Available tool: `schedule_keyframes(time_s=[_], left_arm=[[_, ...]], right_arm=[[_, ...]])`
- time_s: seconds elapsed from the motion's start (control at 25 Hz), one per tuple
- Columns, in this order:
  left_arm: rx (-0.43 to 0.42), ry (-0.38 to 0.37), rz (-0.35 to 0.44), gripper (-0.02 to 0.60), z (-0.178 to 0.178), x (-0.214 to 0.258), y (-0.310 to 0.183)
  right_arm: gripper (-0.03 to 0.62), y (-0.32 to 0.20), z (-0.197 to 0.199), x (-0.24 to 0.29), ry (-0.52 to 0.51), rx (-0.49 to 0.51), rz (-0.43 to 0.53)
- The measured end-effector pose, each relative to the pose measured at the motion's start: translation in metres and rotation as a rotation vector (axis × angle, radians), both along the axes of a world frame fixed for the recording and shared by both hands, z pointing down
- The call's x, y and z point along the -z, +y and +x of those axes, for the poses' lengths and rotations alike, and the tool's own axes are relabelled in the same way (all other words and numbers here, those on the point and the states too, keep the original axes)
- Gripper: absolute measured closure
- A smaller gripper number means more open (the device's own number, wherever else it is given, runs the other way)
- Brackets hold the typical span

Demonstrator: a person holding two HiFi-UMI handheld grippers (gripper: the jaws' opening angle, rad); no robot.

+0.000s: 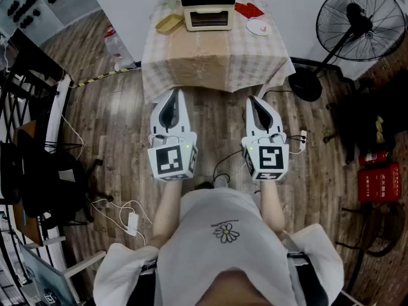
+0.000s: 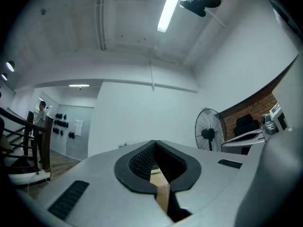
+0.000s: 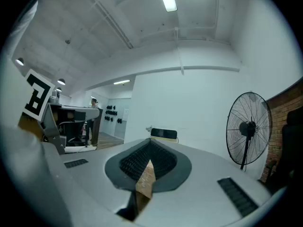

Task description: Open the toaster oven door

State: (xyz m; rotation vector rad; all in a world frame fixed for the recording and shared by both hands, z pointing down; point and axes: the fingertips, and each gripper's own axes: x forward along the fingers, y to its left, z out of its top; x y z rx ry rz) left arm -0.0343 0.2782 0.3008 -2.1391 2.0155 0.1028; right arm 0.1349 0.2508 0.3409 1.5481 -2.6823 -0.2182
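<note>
A cream toaster oven [image 1: 207, 9] with a dark top and a glass door stands at the back of a table under a checked cloth [image 1: 213, 59]; its door is closed. The oven's dark top [image 3: 164, 134] peeks over the jaws in the right gripper view. My left gripper [image 1: 172, 96] and right gripper [image 1: 256, 101] are held side by side in front of the table's near edge, short of the oven and touching nothing. Both have their jaws pressed together, empty. In the left gripper view the left gripper [image 2: 155, 162] points at the white wall.
On the table are a tan tray [image 1: 169, 23] left of the oven and a red item [image 1: 248, 9] and a white plate [image 1: 258, 27] to its right. A black standing fan [image 1: 361, 21] is at the right, with cables on the wooden floor. Black racks stand at the left.
</note>
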Motion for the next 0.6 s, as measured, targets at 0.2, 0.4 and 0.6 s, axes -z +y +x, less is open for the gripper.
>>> schedule_keyframes(time_s=[0.2, 0.4, 0.6], left_arm=[[-0.009, 0.003, -0.008, 0.565, 0.003, -0.003, -0.007], [-0.019, 0.001, -0.013, 0.566, 0.007, -0.006, -0.013], [-0.032, 0.007, -0.016, 0.565, 0.012, -0.006, -0.021]], right_arm=[[0.585, -0.006, 0.0, -0.004, 0.009, -0.001, -0.007], [0.585, -0.008, 0.0, -0.011, 0.022, 0.005, -0.018], [0.585, -0.011, 0.008, -0.006, -0.023, 0.004, -0.008]])
